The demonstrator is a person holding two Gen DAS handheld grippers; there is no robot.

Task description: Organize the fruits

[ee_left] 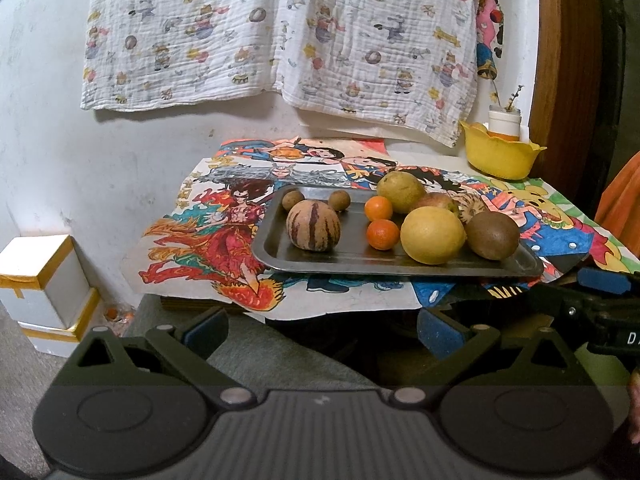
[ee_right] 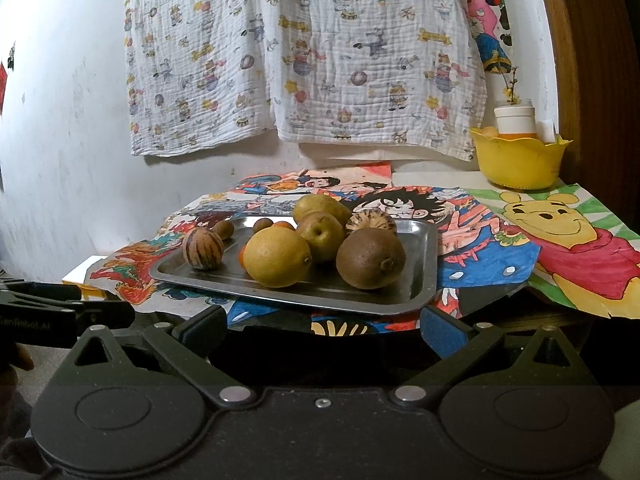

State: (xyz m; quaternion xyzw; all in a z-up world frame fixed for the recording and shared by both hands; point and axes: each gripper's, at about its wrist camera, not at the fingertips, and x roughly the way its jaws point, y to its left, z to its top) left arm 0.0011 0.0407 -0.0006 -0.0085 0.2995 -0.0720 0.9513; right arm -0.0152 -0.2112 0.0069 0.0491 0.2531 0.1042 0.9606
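Observation:
A metal tray (ee_left: 360,262) (ee_right: 420,276) on the table holds several fruits: a striped melon (ee_left: 313,225) (ee_right: 203,249), a lemon (ee_left: 433,235) (ee_right: 277,257), a brown kiwi (ee_left: 492,235) (ee_right: 371,258), two small oranges (ee_left: 383,234), pears (ee_left: 400,192) (ee_right: 322,236) and small brown longans (ee_left: 293,200). My left gripper (ee_left: 322,330) is open and empty, below and in front of the table edge. My right gripper (ee_right: 322,330) is open and empty, just in front of the tray's near edge; it also shows in the left wrist view (ee_left: 600,300).
Colourful cartoon drawings (ee_right: 560,248) cover the table. A yellow bowl (ee_left: 500,152) (ee_right: 520,160) with a white jar stands at the back right. A printed cloth (ee_left: 280,40) hangs on the wall. White boxes (ee_left: 40,280) stand on the floor at left.

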